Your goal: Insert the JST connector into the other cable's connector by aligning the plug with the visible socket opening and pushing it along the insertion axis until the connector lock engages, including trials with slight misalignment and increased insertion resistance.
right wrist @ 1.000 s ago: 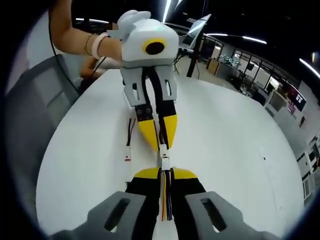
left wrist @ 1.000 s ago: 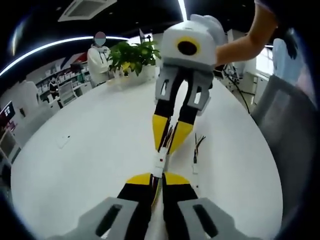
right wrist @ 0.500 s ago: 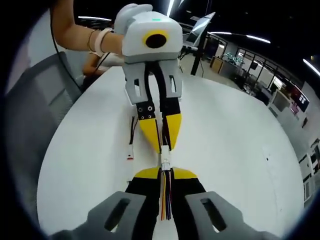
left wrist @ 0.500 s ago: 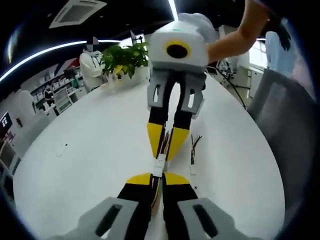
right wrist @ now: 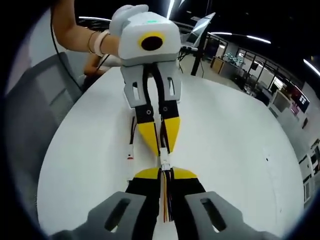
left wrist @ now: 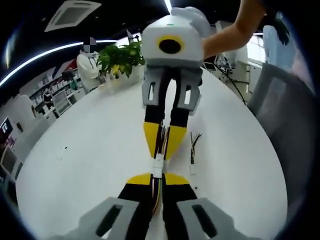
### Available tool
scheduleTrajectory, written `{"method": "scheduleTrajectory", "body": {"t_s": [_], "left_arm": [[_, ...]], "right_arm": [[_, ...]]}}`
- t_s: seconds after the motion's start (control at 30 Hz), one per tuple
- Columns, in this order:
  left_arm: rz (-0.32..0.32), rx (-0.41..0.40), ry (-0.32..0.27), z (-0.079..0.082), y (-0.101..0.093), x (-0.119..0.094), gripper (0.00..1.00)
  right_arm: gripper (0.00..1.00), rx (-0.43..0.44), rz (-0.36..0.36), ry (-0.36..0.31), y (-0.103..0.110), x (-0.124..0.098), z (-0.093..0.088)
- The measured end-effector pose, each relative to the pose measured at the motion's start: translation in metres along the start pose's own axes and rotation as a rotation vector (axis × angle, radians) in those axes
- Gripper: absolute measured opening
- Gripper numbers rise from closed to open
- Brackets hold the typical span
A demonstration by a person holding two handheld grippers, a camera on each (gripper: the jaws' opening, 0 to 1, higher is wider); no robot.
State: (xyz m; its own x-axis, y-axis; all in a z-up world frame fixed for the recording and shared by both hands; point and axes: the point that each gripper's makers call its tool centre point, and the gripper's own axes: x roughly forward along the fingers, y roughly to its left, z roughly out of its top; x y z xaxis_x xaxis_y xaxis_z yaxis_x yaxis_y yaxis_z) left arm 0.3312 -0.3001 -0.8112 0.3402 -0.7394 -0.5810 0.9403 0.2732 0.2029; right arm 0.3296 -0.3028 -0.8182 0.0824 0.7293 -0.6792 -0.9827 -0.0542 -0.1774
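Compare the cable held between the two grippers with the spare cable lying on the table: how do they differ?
The held cable is clamped off the white table, its white connector meeting the other gripper's; the spare cable lies loose beside the grippers. The held cable's wires run bundled between the jaws; the spare cable's free ends splay apart. Both have thin coloured wires with small white connectors.

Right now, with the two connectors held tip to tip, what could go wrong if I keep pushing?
1. The white connectors meet in a short gap between the right gripper and left gripper; a slight tilt could jam them.
2. Both grippers pinch thin coloured wires, so hard pushing may let them slip.
3. A spare cable lies close beside and could be knocked.
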Motion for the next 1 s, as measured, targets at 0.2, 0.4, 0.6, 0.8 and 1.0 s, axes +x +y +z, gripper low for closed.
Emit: {"method": "scheduleTrajectory", "body": {"t_s": [0.2, 0.4, 0.6, 0.8, 1.0], "left_arm": [[0.003, 0.021, 0.011, -0.003, 0.003, 0.0, 0.0], [0.017, 0.02, 0.018, -0.008, 0.015, 0.003, 0.0], [0.006, -0.015, 0.027, -0.016, 0.017, 0.01, 0.0], [0.001, -0.028, 0.027, -0.021, 0.019, 0.014, 0.0], [-0.011, -0.055, 0.029, -0.027, 0.018, 0.019, 0.0]], "right_arm": [[0.03, -0.003, -0.001, -0.002, -0.001, 0.001, 0.001], [0.03, 0.001, -0.018, -0.013, -0.01, 0.006, 0.0], [0.03, 0.01, -0.016, -0.004, -0.013, 0.016, -0.009], [0.03, 0.034, -0.012, -0.007, -0.014, 0.022, -0.015], [0.04, 0.056, 0.0, -0.011, -0.012, 0.024, -0.019]]}}
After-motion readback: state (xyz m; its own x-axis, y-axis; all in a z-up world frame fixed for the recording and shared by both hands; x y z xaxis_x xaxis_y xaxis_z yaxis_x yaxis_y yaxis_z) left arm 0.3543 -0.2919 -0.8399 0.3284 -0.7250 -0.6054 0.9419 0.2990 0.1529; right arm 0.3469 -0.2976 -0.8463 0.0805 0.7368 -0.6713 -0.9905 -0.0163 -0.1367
